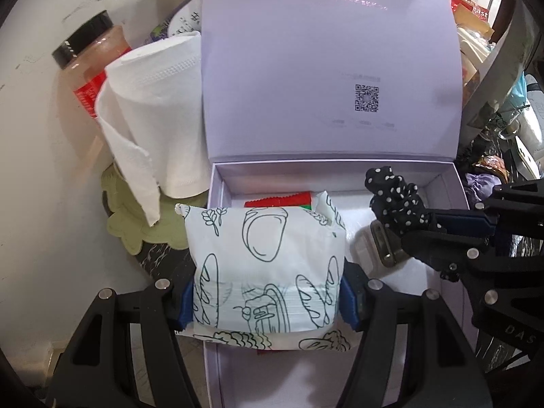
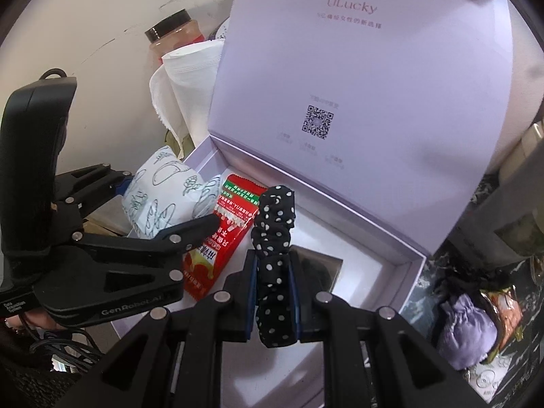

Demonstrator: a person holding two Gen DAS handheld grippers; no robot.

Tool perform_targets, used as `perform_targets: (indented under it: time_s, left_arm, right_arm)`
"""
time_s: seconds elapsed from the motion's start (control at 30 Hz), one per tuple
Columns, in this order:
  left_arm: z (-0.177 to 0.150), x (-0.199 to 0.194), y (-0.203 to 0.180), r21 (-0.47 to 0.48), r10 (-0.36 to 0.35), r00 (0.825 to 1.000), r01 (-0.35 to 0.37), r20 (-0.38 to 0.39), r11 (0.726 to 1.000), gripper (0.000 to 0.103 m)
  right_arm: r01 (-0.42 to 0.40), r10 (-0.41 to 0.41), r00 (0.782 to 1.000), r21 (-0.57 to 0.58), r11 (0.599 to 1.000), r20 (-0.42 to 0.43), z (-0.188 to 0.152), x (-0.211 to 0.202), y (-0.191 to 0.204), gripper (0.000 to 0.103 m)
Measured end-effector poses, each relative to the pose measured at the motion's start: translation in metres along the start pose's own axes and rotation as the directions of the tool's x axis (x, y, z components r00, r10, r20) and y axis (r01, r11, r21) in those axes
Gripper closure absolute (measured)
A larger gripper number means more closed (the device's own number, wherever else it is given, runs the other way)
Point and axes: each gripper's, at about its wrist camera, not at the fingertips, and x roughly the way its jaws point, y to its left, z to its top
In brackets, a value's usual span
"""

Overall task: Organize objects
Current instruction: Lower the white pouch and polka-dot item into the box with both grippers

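An open lilac box point(image 1: 452, 183) point(image 2: 413, 265) stands with its lid upright behind it. My left gripper point(image 1: 267, 301) is shut on a white bread-print packet point(image 1: 268, 258) and holds it over the box's left front part; the packet also shows in the right wrist view point(image 2: 159, 197). My right gripper point(image 2: 273, 301) is shut on a black polka-dot scrunchie point(image 2: 273, 238) and holds it over the box's middle; the scrunchie also shows in the left wrist view point(image 1: 396, 200). A red snack sachet point(image 2: 221, 244) lies in the box. A dark metal-framed item point(image 2: 323, 265) lies in the box under the scrunchie.
A white paper roll point(image 1: 159, 108) stands on a green mat point(image 1: 136, 234) left of the box, with a black-lidded jar point(image 1: 88, 57) behind it against the wall. A lilac pouch point(image 2: 465, 329) and an orange packet point(image 2: 506, 309) lie on the dark table right of the box.
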Motion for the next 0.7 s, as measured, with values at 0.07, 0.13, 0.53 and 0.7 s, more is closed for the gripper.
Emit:
perform_targets:
  time_s: [0.07,0.13,0.53,0.7]
  left_arm:
    - [0.004,0.004,-0.003,0.018,0.003,1.0,-0.003,0.012,1.0,0.04]
    - [0.009,0.007,-0.005,0.031,0.003,1.0,-0.003,0.026,1.0,0.04]
    - [0.025,0.028,-0.022,0.055,-0.012,0.999,0.01,0.049,0.998,0.04]
    - [0.027,0.037,-0.031,0.059,-0.008,0.999,0.006,0.034,0.998,0.039]
  right_arm:
    - [-0.008,0.008,1.0,0.002,1.0,0.005,0.002,0.002,-0.002,0.088]
    - [-0.013,0.013,1.0,0.004,1.0,0.01,0.003,0.004,-0.004,0.088]
    - [-0.03,0.03,1.0,0.01,0.999,-0.005,0.003,0.02,-0.012,0.087]
    - [-0.024,0.024,1.0,-0.009,1.0,0.003,0.002,0.02,-0.011,0.087]
